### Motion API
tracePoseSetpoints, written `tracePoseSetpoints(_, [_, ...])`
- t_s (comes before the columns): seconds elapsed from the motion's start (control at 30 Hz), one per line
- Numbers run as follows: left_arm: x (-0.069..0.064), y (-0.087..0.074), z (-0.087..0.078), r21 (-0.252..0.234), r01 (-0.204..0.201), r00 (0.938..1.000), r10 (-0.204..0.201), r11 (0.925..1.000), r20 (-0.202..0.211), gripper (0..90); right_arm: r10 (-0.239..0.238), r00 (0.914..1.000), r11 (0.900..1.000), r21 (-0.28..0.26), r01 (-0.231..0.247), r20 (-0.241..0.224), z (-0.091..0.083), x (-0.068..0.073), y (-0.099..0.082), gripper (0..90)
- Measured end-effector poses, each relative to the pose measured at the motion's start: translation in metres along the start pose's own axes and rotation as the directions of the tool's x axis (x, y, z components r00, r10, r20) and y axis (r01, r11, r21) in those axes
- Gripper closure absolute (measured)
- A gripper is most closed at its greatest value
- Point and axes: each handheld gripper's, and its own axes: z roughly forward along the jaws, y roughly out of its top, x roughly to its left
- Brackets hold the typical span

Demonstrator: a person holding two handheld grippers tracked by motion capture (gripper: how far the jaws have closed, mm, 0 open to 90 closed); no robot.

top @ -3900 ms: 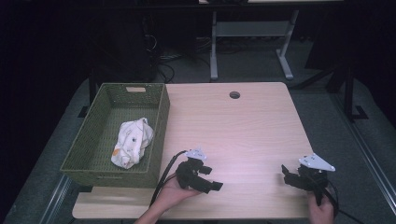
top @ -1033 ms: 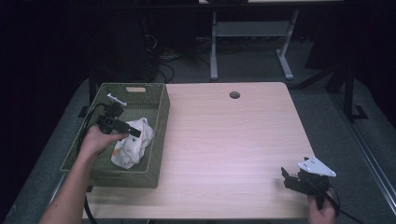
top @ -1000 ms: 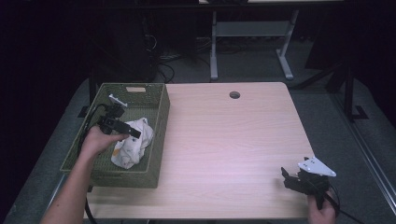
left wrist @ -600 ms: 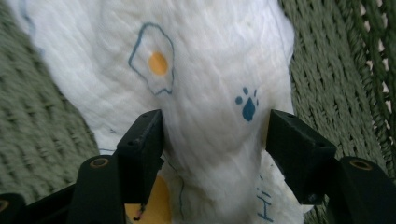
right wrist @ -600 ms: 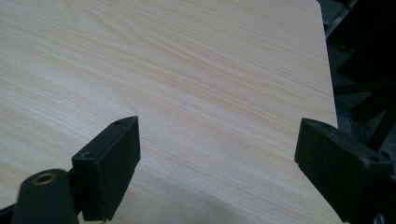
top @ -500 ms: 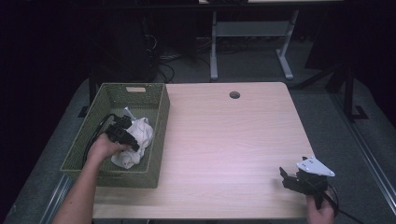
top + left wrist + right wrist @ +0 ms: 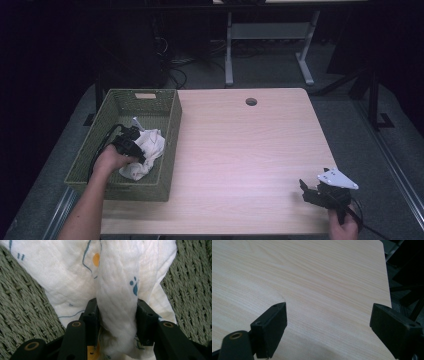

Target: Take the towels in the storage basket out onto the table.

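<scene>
1. A light wood bench (image 7: 250, 160) takes up the middle of the high view, its grain running side to side.
2. A small round hole (image 7: 251, 101) sits in the bench top near its far edge, at 12 o'clock.
3. A pale metal frame (image 7: 270, 35) stands on the dark floor (image 7: 345, 107) beyond the bench, at about 12 o'clock.
4. Loose cables (image 7: 187, 62) lie on the floor at 11 o'clock.

The left claw (image 7: 117, 322) rises from the near edge, its two black jaws closing in on a bunched fold of white cloth (image 7: 117, 290) that stands between them, the cloth pressed by both pads. The jaws have just been closing. The cloth is a soft, crinkled muslin printed with blue lines, a blue paw mark and an orange dot. It spreads far and left over the green woven basket (image 7: 22, 312), whose weave shows on both sides.
</scene>
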Motion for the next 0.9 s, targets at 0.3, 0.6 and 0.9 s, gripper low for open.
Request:
tracePoseSetpoints(0.3, [0.002,-0.002,-0.005,-0.009,-0.001,1.0000,0.001,1.0000,0.009,72.5,-0.003,1.0000,1.0000,-0.002,0.003,0.000,-0.001,-0.001,-0.001,13.9])
tracePoseSetpoints(0.6, [0.009,-0.011,-0.019,-0.065,0.019,0.9990,-0.016,0.9977,0.041,73.3,-0.009,0.9999,1.0000,-0.004,0.009,0.005,-0.001,-0.001,0.000,13.9])
tracePoseSetpoints(0.9, [0.015,-0.020,-0.040,-0.130,0.031,0.9966,-0.020,0.9910,0.080,73.4,0.000,0.9999,1.0000,-0.003,0.000,0.013,-0.003,-0.003,-0.001,13.9])
